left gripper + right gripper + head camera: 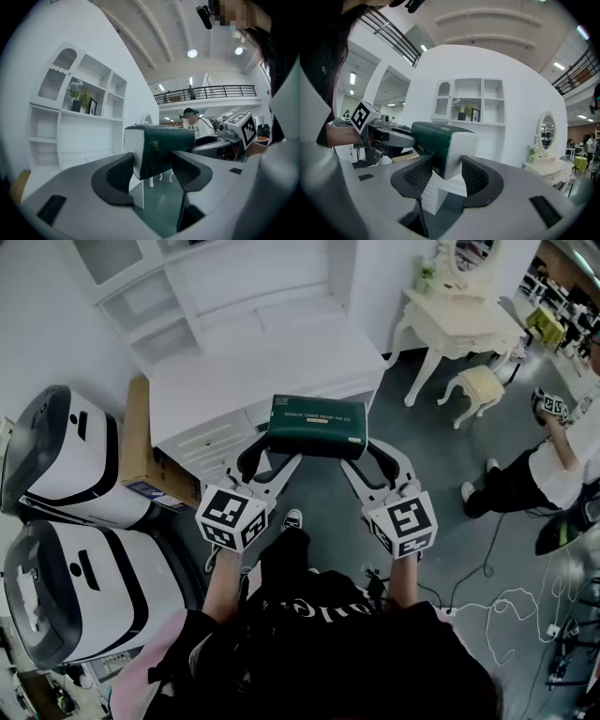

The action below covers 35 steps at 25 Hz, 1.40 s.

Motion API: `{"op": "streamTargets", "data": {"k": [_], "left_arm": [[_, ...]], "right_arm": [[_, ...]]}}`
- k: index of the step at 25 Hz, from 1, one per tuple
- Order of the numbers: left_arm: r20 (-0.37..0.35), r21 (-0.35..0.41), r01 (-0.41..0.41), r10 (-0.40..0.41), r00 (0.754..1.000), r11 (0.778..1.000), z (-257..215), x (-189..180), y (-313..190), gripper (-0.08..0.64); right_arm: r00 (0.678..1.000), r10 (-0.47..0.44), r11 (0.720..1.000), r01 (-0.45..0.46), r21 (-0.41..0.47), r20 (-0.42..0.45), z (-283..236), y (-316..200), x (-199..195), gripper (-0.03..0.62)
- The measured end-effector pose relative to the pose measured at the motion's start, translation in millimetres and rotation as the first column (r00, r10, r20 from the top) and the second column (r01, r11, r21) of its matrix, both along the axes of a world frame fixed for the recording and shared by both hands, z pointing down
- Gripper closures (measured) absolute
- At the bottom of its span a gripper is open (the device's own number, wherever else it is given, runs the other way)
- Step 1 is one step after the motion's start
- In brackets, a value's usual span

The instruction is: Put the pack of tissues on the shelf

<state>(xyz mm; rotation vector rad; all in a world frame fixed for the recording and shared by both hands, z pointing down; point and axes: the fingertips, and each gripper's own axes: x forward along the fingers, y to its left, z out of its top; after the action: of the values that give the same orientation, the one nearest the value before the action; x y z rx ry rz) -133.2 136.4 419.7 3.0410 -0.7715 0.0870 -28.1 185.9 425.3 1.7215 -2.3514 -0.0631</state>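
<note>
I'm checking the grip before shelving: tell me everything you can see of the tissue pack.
The pack is a soft-looking oblong in a dark green wrapper, with pale print on top and white ends. It is held level in the air between the two grippers: the left gripper is shut on one end, the right gripper on the other. Nothing else touches it.

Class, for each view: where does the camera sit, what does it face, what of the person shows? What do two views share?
Head view: on the head, facing down at the pack of tissues; forearms and a shoe show.
Left gripper view: on the left gripper, facing the pack's end and the shelf; hair shows.
Right gripper view: on the right gripper, facing the pack's other end; the left hand shows.
Shared: both gripper views show the shelf.
</note>
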Motion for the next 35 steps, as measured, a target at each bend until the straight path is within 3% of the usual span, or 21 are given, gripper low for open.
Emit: {"op": "streamTargets", "data": {"k": [12,21,27,35], "left_arm": [[-0.009,0.005,-0.054,0.054,0.998,0.999,-15.4,47.3,-149.9,0.291],[-0.005,0.009,-0.053,0.053,0.999,0.999,-22.9,56.3,-269.9,0.293],[-0.01,0.052,-0.059,0.059,0.998,0.997,-6.7,62.9,-289.0,0.293],[-0.04,0.013,-0.082,0.083,0.996,0.997,-22.1,86.5,-340.9,0.293]], "right_arm": [[0.999,0.053,0.999,-0.053,0.008,-0.001,-16.0,-144.4,44.6,0.373],[0.999,0.05,0.999,-0.05,0.003,0.001,-22.9,-264.8,54.1,0.373],[0.998,0.061,0.997,-0.062,0.045,0.005,-4.4,-283.2,60.1,0.374],[0.996,0.087,0.996,-0.087,0.01,-0.019,-24.8,-332.3,82.5,0.374]]}}
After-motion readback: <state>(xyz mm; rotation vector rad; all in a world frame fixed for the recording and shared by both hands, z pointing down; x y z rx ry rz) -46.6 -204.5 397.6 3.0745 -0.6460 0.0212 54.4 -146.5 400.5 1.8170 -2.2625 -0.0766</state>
